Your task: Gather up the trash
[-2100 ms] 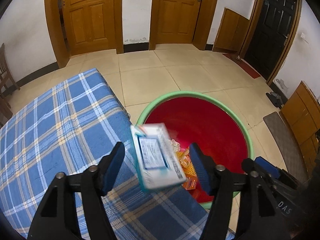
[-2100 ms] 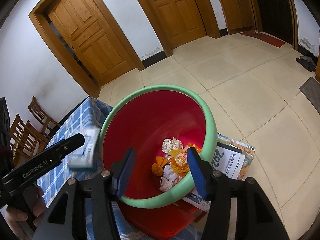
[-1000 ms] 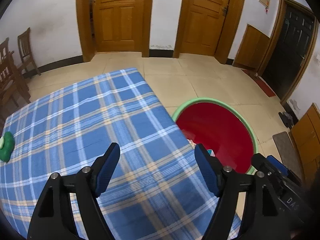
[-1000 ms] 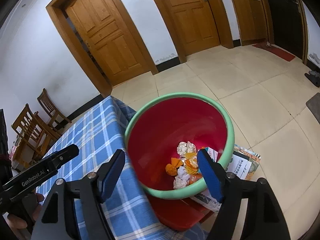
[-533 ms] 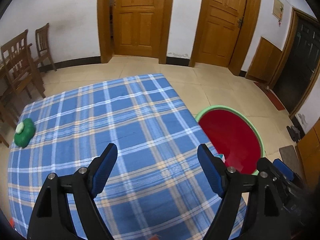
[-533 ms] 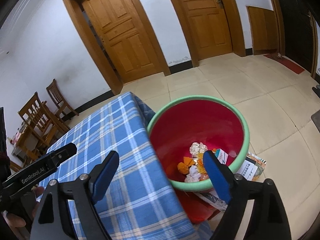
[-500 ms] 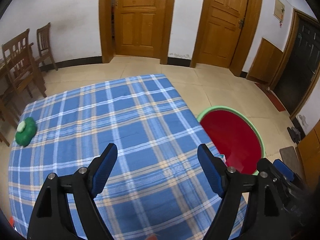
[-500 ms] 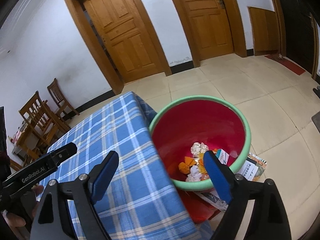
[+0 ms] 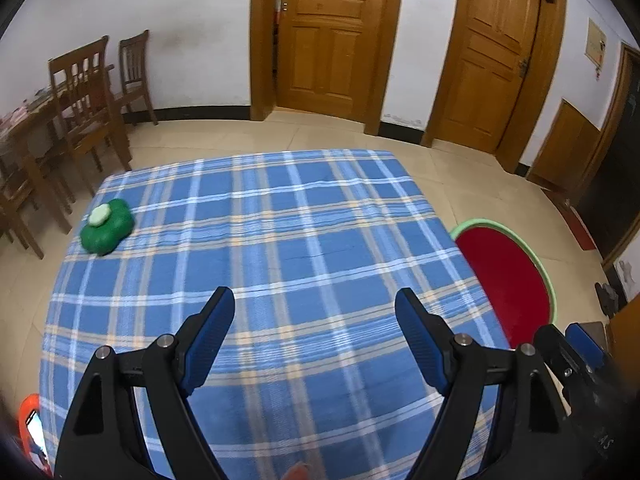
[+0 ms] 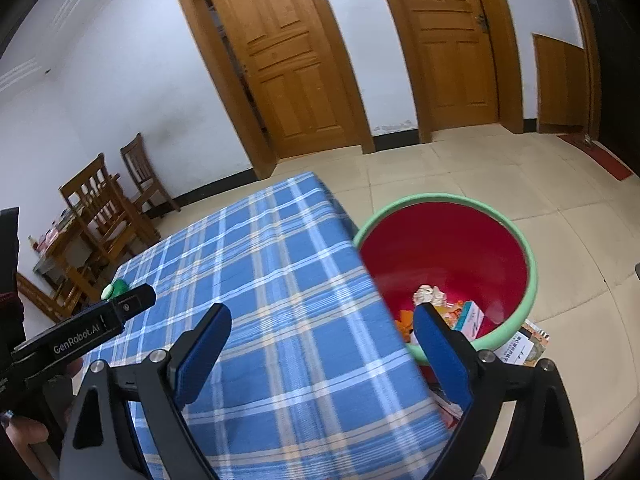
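Observation:
My left gripper point(image 9: 315, 300) is open and empty above the blue plaid table point(image 9: 280, 248). My right gripper point(image 10: 322, 316) is open and empty over the table's right edge point(image 10: 280, 264). A red bin with a green rim point(image 10: 528, 248) stands on the floor beside the table; it also shows in the left wrist view point(image 9: 508, 276). Inside it lie a white box point(image 10: 469, 319), crumpled paper point(image 10: 430, 294) and orange wrappers. A green flower-shaped object point(image 9: 106, 227) with a white centre lies at the table's far left, also seen small in the right wrist view point(image 10: 117, 287).
Wooden chairs point(image 9: 92, 92) and a side table stand at the left wall. Wooden doors point(image 9: 328, 40) line the back wall. Papers point(image 10: 520, 346) lie on the floor under the bin. An orange object point(image 9: 32, 428) shows at the table's near left corner.
The white box left my left gripper and now lies in the bin. Both grippers have pulled back and swung left, away from the bin and over the table.

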Tool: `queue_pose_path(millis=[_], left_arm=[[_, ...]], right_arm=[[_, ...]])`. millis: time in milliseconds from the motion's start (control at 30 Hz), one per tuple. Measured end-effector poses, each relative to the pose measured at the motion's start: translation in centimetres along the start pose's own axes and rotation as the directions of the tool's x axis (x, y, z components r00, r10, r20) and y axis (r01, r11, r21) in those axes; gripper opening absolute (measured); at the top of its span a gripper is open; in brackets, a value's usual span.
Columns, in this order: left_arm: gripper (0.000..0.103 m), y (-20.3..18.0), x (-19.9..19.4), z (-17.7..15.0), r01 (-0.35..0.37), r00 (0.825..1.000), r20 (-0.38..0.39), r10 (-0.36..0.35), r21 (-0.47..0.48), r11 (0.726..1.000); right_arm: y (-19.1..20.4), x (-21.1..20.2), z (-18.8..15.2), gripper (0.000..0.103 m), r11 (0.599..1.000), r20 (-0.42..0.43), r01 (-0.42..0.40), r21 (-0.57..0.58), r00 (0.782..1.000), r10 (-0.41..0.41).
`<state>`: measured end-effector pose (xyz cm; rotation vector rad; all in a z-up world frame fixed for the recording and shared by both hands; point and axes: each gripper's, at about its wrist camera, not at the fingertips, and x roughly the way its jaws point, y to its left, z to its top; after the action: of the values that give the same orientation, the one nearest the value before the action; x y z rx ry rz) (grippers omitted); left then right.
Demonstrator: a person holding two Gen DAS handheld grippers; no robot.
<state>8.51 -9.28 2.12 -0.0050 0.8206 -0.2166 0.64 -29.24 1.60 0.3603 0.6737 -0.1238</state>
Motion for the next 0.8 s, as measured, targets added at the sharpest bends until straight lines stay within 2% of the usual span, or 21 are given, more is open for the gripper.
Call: queue_pose_path(millis=[367,800], left_arm=[[0.082,3.5,-1.5,-1.5,-0.057,0.998,0.010,0.057,-0.050,0.997],[0.082,6.2,-2.1,-3.4,-0.111,0.994,0.006,0.112,-0.079,0.991]], right_arm=[[3.5,0.1,-1.9,0.097,0.997,-0.008,-0.028,-0.077,1.000,0.028],[4.8,0.4,-2.8,0.100,0.994,-0.018,-0.026,-0.104,1.000,0.025]])
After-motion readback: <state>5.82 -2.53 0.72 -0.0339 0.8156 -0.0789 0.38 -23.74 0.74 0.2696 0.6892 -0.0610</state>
